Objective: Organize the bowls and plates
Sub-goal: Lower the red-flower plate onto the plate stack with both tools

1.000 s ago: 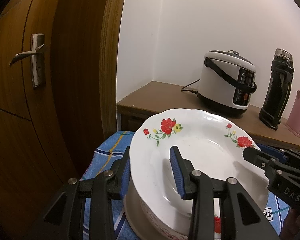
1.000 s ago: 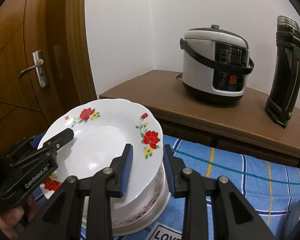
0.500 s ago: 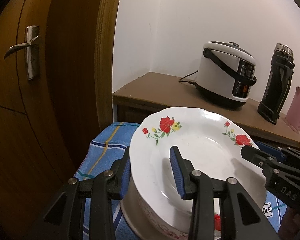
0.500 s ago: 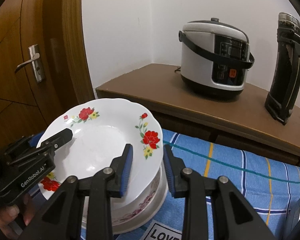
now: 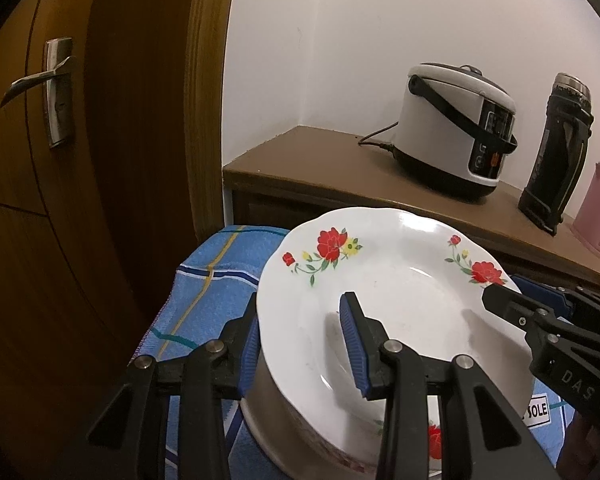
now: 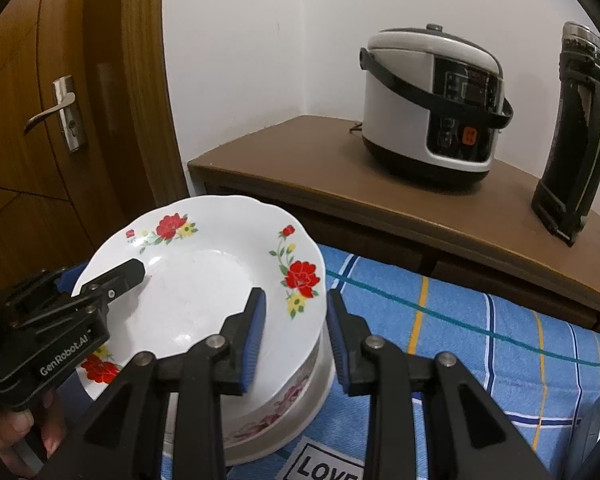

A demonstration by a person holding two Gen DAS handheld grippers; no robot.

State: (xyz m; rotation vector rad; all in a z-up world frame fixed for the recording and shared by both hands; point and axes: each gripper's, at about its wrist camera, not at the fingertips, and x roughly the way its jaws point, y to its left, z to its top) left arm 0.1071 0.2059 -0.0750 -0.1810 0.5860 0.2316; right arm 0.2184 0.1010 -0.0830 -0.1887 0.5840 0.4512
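Observation:
A white plate with red flowers (image 5: 396,304) rests on a stack of bowls (image 6: 284,392) on a blue striped cloth (image 6: 480,344). My left gripper (image 5: 300,340) straddles the plate's left rim, one finger inside and one outside, jaws a little apart around it. My right gripper (image 6: 296,332) straddles the plate's right rim the same way. Each gripper also shows in the other's view, the right one (image 5: 548,328) and the left one (image 6: 80,300). I cannot tell whether the pads press the rim.
A brown wooden counter (image 6: 340,176) behind the cloth holds a white rice cooker (image 6: 432,104), a black thermos (image 6: 580,132) and a pink jug (image 5: 596,212). A wooden door with a metal handle (image 5: 48,84) stands at the left.
Both views have shifted slightly relative to the room, so the plate and both grippers have moved a little together. The grip on the plate looks the same.

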